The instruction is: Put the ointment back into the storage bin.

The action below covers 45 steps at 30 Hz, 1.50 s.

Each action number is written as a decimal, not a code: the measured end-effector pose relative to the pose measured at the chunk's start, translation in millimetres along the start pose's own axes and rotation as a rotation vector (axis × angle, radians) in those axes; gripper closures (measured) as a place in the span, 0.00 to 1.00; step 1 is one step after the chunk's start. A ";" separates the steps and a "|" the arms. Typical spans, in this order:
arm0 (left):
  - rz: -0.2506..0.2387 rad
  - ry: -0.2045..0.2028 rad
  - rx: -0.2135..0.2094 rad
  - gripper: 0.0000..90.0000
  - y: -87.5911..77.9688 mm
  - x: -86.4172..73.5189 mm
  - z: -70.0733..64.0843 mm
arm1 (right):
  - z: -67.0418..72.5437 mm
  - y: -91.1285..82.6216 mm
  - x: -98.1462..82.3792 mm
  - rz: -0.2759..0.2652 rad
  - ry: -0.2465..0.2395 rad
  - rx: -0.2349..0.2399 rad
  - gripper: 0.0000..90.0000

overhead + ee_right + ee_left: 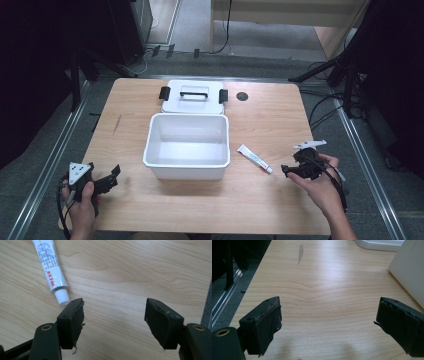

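A white open box (187, 145) stands in the middle of the wooden table (150, 210). Its lid (194, 96), with a black handle and black clips, lies flat behind it. A small white tube (254, 158) with red print lies to the right of the box; its cap end (62, 296) sits just beyond my right gripper's left jaw. My right gripper (295, 170) (115, 317) is open, just right of the tube, with nothing between its jaws. At the table's front left corner my left gripper (112, 176) (328, 320) is open over bare wood.
A dark round hole (242, 96) sits in the tabletop right of the lid. Metal rails (50, 165) run along both sides of the table. Cables and stand legs (325, 70) lie on the floor at the back right. The box's side wall (409, 270) rises at right in the left gripper view.
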<state>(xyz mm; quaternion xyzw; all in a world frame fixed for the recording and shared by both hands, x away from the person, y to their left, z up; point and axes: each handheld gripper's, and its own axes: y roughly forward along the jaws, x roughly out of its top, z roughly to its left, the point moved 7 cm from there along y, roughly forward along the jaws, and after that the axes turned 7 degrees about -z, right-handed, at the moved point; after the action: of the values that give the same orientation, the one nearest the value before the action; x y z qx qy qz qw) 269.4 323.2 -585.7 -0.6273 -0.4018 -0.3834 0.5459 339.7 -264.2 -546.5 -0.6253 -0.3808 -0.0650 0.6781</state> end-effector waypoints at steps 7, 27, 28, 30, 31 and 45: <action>0.002 0.000 -0.005 0.07 0.3 -0.1 0.0 | 8.2 6.1 13.4 0.150 -0.072 0.052 0.36; 0.014 0.003 -0.010 0.07 0.7 -0.5 -0.9 | 42.1 23.8 47.5 0.378 -0.229 0.200 0.54; 0.014 0.004 -0.012 0.07 0.7 -0.5 -1.0 | 42.1 23.8 47.5 0.378 -0.229 0.200 0.54; 0.015 0.005 -0.014 0.07 0.8 -0.6 -1.1 | 48.1 25.9 49.2 0.402 -0.218 0.223 0.58; 0.016 0.005 -0.014 0.07 0.9 -0.6 -1.1 | 50.8 27.5 50.6 0.411 -0.219 0.236 0.59; 0.020 0.010 -0.021 0.07 1.4 -0.8 -1.9 | 70.1 53.7 59.7 0.465 -0.250 0.239 0.69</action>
<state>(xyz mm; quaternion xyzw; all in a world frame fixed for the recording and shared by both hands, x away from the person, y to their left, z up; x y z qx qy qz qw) 270.3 321.1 -586.7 -0.6352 -0.3884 -0.3853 0.5452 381.4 -166.9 -558.7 -0.6145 -0.3130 0.2150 0.6915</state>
